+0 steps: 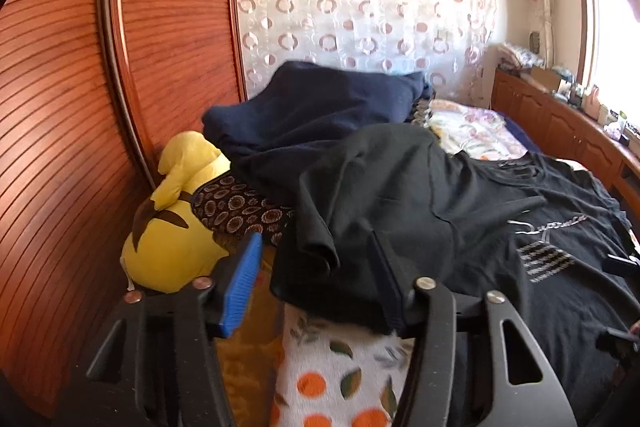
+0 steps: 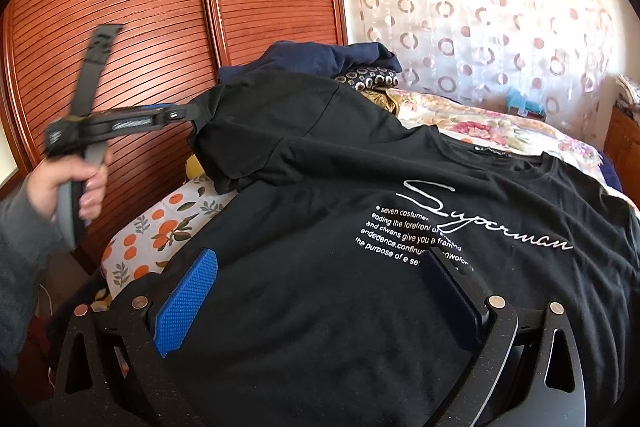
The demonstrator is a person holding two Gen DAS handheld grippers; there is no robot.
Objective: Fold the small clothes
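Folding has barely begun, by my reckoning: my black T-shirt (image 2: 360,267) lies print-up across the bed (image 2: 480,119), body flat, collar at about 1 o'clock in the right view, and only its sleeve (image 2: 256,131) at 10 o'clock is raised off the bedding. My left gripper (image 2: 188,115) reaches to that sleeve's edge; in the right view it looks pinched on the cloth, but in its own view the fingers stand apart with the fabric draped between them, so I cannot tell whether it truly grips. My right gripper (image 2: 320,291) hovers low over the shirt's lower half, fingers (image 2: 188,303) spread wide, holding nothing. Left to do, I judge: bring the sleeve in, do the other side, then fold hem to collar. The far sleeve runs off at 3 o'clock, the hem is hidden beneath my right gripper, and the print's lower lines are cut off by one finger. My left hand (image 2: 68,187) is blurred.
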